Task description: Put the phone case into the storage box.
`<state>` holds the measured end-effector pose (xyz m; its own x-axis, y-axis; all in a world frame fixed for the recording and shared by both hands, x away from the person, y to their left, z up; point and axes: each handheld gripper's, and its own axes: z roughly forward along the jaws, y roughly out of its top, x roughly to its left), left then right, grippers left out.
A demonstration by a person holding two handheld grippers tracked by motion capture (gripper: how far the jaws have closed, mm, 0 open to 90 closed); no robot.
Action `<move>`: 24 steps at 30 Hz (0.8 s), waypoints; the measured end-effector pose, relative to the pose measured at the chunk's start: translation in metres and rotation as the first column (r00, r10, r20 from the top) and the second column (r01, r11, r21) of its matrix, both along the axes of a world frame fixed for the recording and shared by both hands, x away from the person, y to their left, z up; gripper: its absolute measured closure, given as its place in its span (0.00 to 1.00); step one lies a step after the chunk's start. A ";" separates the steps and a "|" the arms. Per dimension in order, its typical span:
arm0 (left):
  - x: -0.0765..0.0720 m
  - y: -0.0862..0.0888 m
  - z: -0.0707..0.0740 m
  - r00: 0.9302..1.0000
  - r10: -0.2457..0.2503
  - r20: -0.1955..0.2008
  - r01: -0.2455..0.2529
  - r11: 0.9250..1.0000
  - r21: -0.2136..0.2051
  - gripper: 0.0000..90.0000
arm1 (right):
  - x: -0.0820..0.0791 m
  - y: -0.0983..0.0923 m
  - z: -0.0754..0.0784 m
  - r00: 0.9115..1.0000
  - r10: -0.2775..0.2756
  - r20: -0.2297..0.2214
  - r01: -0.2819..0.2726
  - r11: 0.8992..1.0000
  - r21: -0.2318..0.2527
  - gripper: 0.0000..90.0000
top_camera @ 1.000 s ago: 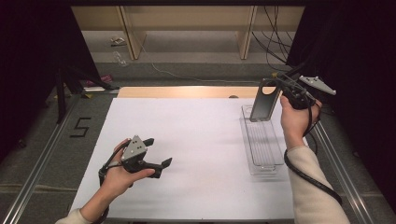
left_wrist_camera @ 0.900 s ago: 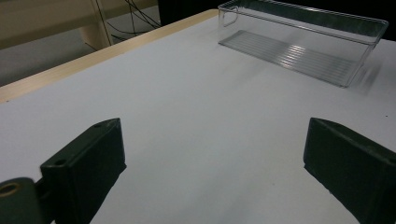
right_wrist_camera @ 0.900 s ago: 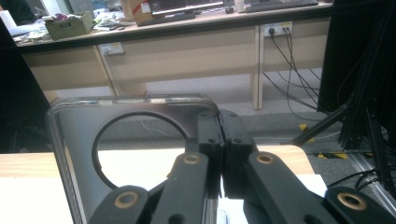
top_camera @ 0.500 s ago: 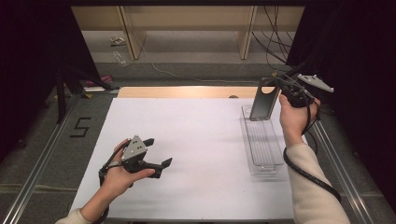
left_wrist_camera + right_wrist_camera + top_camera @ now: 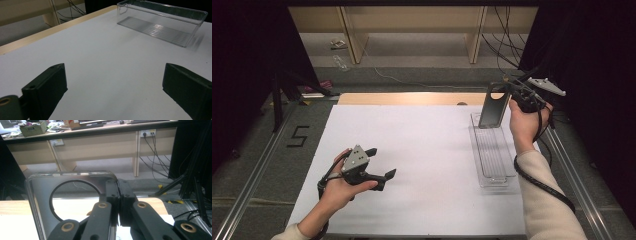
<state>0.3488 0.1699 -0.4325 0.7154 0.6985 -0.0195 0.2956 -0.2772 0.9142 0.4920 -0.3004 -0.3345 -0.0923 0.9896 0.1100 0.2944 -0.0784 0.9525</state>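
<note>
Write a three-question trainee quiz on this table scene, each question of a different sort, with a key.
1. True or false: the right gripper is shut on the clear lid.
2. The left gripper is: A) shut on the lid; B) open, nothing between its jaws; C) inside the clear bin.
3. Fill in: the lid hangs above the far end of the clear ___ on the white table.

Key: 1 true, its jaws pinch the lid's top edge beside the round hole. 2 B. 3 bin.
</note>
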 end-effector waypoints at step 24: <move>0.000 0.000 0.000 1.000 0.001 -0.001 -0.001 1.000 -0.002 0.05 | 0.012 0.001 0.000 1.000 -0.008 -0.020 0.008 1.000 -0.016 0.99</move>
